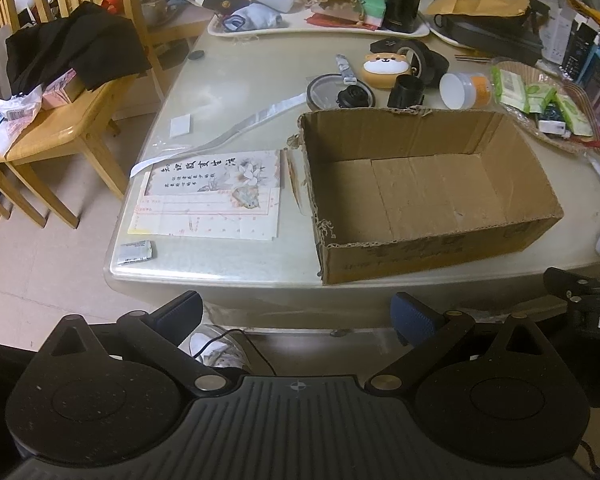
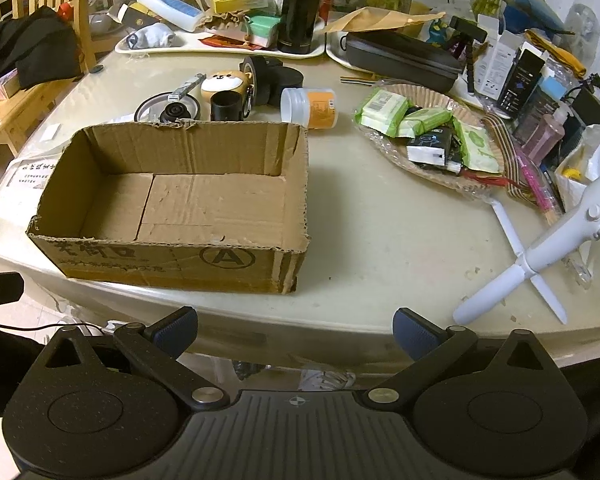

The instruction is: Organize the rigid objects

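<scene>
1. nearest, the left gripper [image 1: 296, 312] and the right gripper [image 2: 296, 326] both hang short of the table's near edge, jaws spread wide, nothing between the pads.
2. just past them the cardboard box [image 2: 172, 258] sits at the near edge of the table [image 2: 380, 240]. its floor is bare in both views, so no sorting looks done yet.
3. left of the box lie a printed paper sheet [image 1: 212, 196] and a small silver packet [image 1: 136, 253]; to its right a white tripod handle [image 2: 540, 248] rests on the tabletop.
4. right behind the box's far wall cluster the likely candidates: a black cylinder [image 2: 226, 106], a small black lens-like piece [image 2: 176, 112] on a round lid [image 2: 148, 106], an orange jar [image 2: 316, 107] lying on its side, a dog-faced case [image 2: 224, 82] and a roll of black tape [image 2: 260, 76].
5. farther back, trays hold a tall black flask [image 2: 300, 8] and mixed clutter.
6. judging by this, the whole task is left: every rigid piece has yet to go into the box.
</scene>
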